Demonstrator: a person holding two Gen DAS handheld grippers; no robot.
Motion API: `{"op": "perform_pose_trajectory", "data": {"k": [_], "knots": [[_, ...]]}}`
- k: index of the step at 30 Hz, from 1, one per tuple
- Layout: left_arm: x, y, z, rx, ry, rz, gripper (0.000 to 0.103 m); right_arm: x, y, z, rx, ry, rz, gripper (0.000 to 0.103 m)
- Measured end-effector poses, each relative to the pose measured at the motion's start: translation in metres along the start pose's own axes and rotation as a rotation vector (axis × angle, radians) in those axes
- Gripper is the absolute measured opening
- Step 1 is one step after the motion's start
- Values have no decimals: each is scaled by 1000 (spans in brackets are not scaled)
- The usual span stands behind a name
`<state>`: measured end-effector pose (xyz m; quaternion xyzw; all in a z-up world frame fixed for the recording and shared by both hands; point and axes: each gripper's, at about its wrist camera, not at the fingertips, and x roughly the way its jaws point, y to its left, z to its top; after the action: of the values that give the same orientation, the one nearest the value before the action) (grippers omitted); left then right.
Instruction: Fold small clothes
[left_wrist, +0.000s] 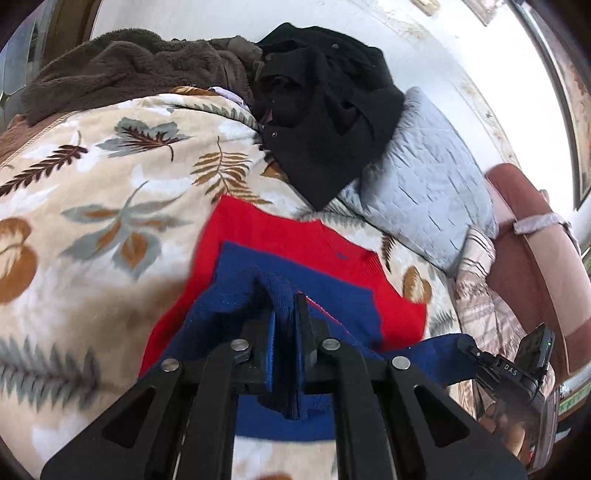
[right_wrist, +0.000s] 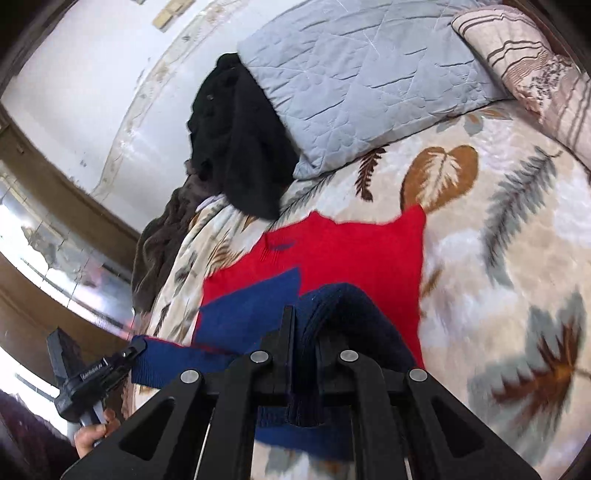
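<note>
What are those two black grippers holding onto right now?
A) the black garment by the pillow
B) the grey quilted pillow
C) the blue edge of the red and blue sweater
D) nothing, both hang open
C: the left gripper and the right gripper are each shut on blue knit of the red and blue sweater, while the black garment and grey pillow lie untouched farther back.

You've got a bed (left_wrist: 92, 192) with leaf-print cover, grey pillow (left_wrist: 424, 177), white wall (right_wrist: 85, 74), bright window (left_wrist: 535, 92) at right.
</note>
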<state>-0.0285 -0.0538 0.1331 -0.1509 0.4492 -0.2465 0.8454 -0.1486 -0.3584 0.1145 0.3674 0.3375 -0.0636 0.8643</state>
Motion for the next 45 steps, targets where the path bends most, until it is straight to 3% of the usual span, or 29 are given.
{"op": "perform_pose_trajectory", "data": {"k": [3,6,7,8,11,13,18,21,26,28,31,32,33,34,36,37,38,39,42,45], "knots": [[28,7,22,-41,20,-13,7,32,-13,24,63,10,23,8],[59,25,38,-99,55,-13,8,62,-40,37,168,34,63,17],[70,34,42,-120,71,-6,8,69,-47,38,178,48,59,25],[77,41,45,-133,84,-2,8,73,-54,38,186,59,49,32],[83,60,54,-149,80,-1,8,74,-70,46,179,71,45,34],[76,68,57,-135,55,-15,16,65,-72,52,140,62,34,42],[77,62,63,-26,62,-63,27,49,-75,59,43,64,60,46],[88,43,61,91,120,-91,43,52,-69,59,-13,82,59,46],[111,8,40,293,186,-44,43,41,-64,62,-87,21,45,52],[122,0,32,371,196,34,43,38,-67,62,-83,2,62,53],[130,5,31,351,185,74,43,46,-68,59,-100,24,63,53],[130,8,33,329,175,67,43,53,-66,58,-108,43,66,53],[130,11,34,310,168,67,36,60,-63,56,-123,63,67,53],[130,13,37,287,157,76,20,69,-59,54,-148,83,65,53],[131,19,40,244,151,72,9,89,-50,49,-193,132,16,48],[132,22,41,220,147,63,6,100,-46,46,-213,151,-32,37],[132,24,42,207,142,59,6,107,-43,43,-235,158,-75,13],[132,24,42,203,138,55,5,109,-39,42,-247,153,-101,8],[123,25,46,186,77,45,3,87,-29,49,-259,43,-97,7],[101,32,62,122,-27,13,3,49,-22,62,-231,-124,-46,6]]}}
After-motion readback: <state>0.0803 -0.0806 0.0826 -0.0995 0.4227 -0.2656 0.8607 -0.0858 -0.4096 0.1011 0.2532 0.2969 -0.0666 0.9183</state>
